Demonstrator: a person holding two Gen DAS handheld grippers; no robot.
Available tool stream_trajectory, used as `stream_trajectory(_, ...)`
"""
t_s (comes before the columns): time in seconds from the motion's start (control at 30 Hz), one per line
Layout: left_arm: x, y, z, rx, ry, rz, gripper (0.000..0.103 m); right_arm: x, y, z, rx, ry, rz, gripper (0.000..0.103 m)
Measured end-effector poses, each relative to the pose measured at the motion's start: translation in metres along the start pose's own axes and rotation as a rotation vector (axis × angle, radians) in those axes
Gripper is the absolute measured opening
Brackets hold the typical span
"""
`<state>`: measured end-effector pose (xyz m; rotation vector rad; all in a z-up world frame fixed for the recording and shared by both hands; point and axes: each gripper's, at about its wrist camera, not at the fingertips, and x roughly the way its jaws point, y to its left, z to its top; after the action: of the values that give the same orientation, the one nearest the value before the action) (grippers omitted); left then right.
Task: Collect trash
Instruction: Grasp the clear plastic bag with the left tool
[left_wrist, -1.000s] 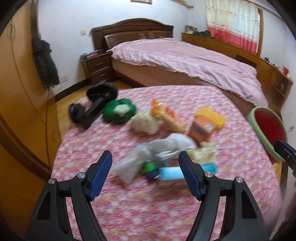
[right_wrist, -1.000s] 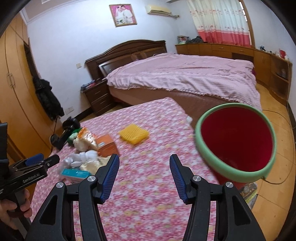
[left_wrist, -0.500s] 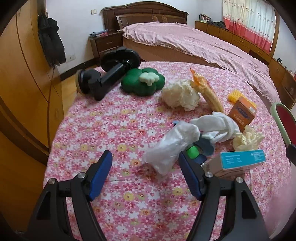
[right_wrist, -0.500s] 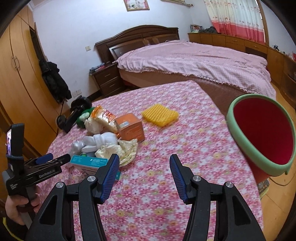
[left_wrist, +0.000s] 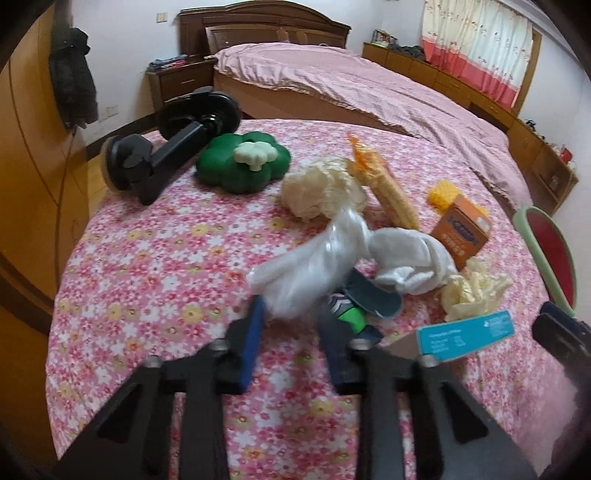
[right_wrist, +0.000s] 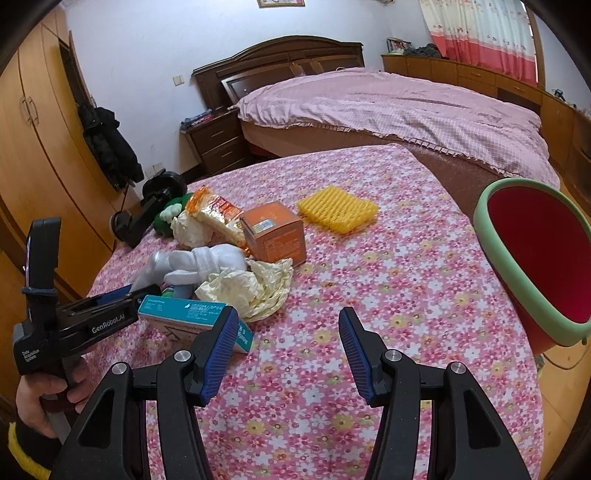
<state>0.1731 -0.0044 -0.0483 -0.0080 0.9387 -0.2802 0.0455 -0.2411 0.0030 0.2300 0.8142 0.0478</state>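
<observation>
Left claw (left_wrist: 291, 328) closing on plastic bag (left_wrist: 306, 266), frame centre: light, limp, slippery; we pinch bunched end. Right claw (right_wrist: 284, 343) half open, empty.

Home bedroom: bed (right_wrist: 388, 110), wardrobe (right_wrist: 33, 140), curtains (right_wrist: 484, 33).

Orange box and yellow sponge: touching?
Apart. The right wrist view shows a strip of flowered tablecloth between the orange box and the yellow sponge.
</observation>
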Motion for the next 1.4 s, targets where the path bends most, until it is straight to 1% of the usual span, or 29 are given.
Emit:
stream_trajectory(0.03,-0.002,-0.001,-0.002,-0.001,-0.001,-0.009,0.014,0.001,0.002,-0.001,-0.003,0.004,0.003,0.058)
stream_trajectory(0.13,-0.007,-0.001,-0.006,0.002,-0.009,-0.020,0.009,0.002,0.007,-0.003,-0.013,0.011,0.011,0.058)
stream_trajectory(0.3,-0.018,0.000,-0.013,0.033,-0.014,-0.005,0.008,0.004,0.016,-0.005,-0.030,0.020,0.027,0.059)
stream_trajectory(0.33,-0.020,-0.001,-0.013,0.049,-0.012,0.003,0.008,0.004,0.018,-0.006,-0.032,0.022,0.031,0.061)
stream_trajectory(0.37,-0.022,-0.003,-0.013,0.059,-0.013,0.009,0.008,0.005,0.019,-0.006,-0.034,0.024,0.037,0.067)
stream_trajectory(0.43,-0.027,-0.005,-0.011,0.081,-0.024,0.026,0.009,0.005,0.022,-0.007,-0.034,0.026,0.046,0.069)
stream_trajectory(0.47,-0.028,-0.007,-0.009,0.091,-0.027,0.036,0.017,0.005,0.023,-0.008,-0.036,0.026,0.047,0.069)
stream_trajectory(0.5,-0.029,-0.008,-0.007,0.098,-0.030,0.046,0.029,0.005,0.023,-0.008,-0.037,0.025,0.045,0.069)
stream_trajectory(0.57,-0.027,-0.010,-0.001,0.103,-0.037,0.054,0.038,0.004,0.022,-0.008,-0.032,0.022,0.043,0.069)
stream_trajectory(0.6,-0.027,-0.012,0.001,0.107,-0.041,0.055,0.040,0.003,0.021,-0.008,-0.028,0.020,0.040,0.069)
stream_trajectory(0.7,-0.020,-0.018,0.012,0.119,-0.041,0.058,0.051,0.001,0.014,-0.009,-0.015,0.015,0.027,0.069)
stream_trajectory(0.8,-0.008,-0.022,0.022,0.129,-0.039,0.047,0.051,0.000,0.005,-0.010,0.005,0.017,0.017,0.069)
stream_trajectory(0.9,0.007,-0.024,0.029,0.130,-0.011,0.047,0.051,0.001,-0.003,-0.009,0.025,0.020,0.007,0.069)
stream_trajectory(1.0,0.019,-0.022,0.031,0.109,0.012,0.040,0.051,0.003,-0.011,-0.008,0.041,0.023,0.002,0.069)
stream_trajectory(1.13,0.015,-0.018,0.026,0.086,-0.008,0.023,0.048,0.005,-0.015,-0.007,0.047,0.025,-0.001,0.069)
stream_trajectory(1.27,0.002,-0.008,0.018,0.034,-0.026,0.003,0.046,0.007,-0.012,-0.007,0.044,0.029,0.004,0.069)
stream_trajectory(1.4,-0.016,0.003,0.007,-0.017,-0.056,0.013,0.046,0.008,0.000,-0.008,0.019,0.033,0.021,0.069)
